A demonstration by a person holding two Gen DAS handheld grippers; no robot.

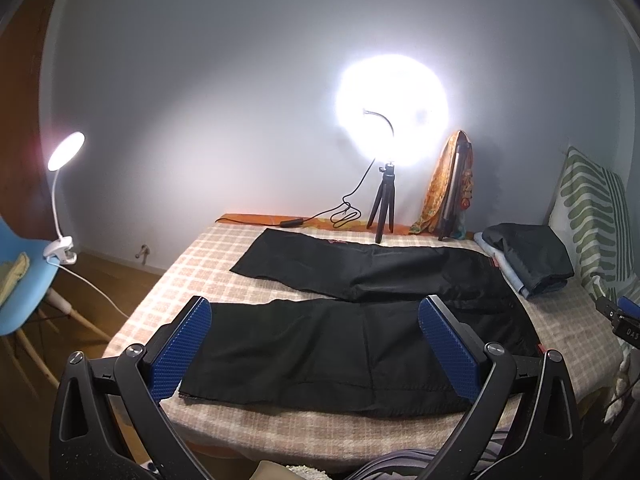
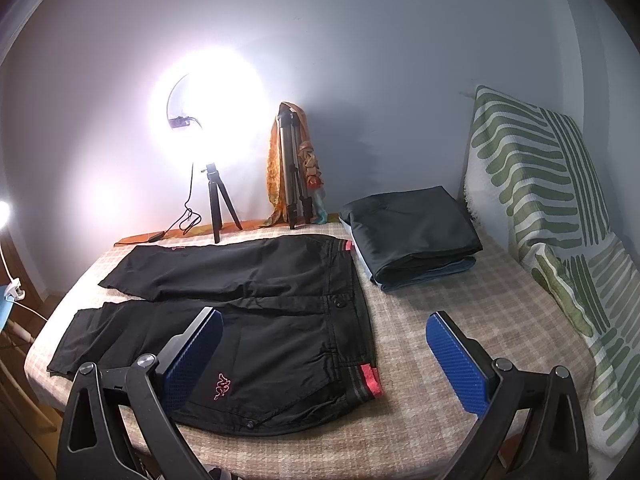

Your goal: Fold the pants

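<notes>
Black pants (image 1: 360, 292) lie spread flat on the checked bed cover (image 1: 208, 256), legs apart and pointing left, waistband to the right. In the right wrist view the pants (image 2: 256, 312) show a red-trimmed waistband (image 2: 370, 378) and a pink logo (image 2: 222, 386). My left gripper (image 1: 316, 320) is open, hovering above the near leg close to its hem. My right gripper (image 2: 324, 332) is open, hovering above the waist end of the near leg. Neither holds anything.
A ring light on a small tripod (image 1: 384, 208) stands at the bed's far edge with its cable (image 1: 344, 216). A folded tripod wrapped in orange cloth (image 2: 294, 168) leans on the wall. Folded dark clothes (image 2: 412, 232) and a green-striped pillow (image 2: 548, 200) sit right. A blue chair with a clip lamp (image 1: 60, 252) stands left.
</notes>
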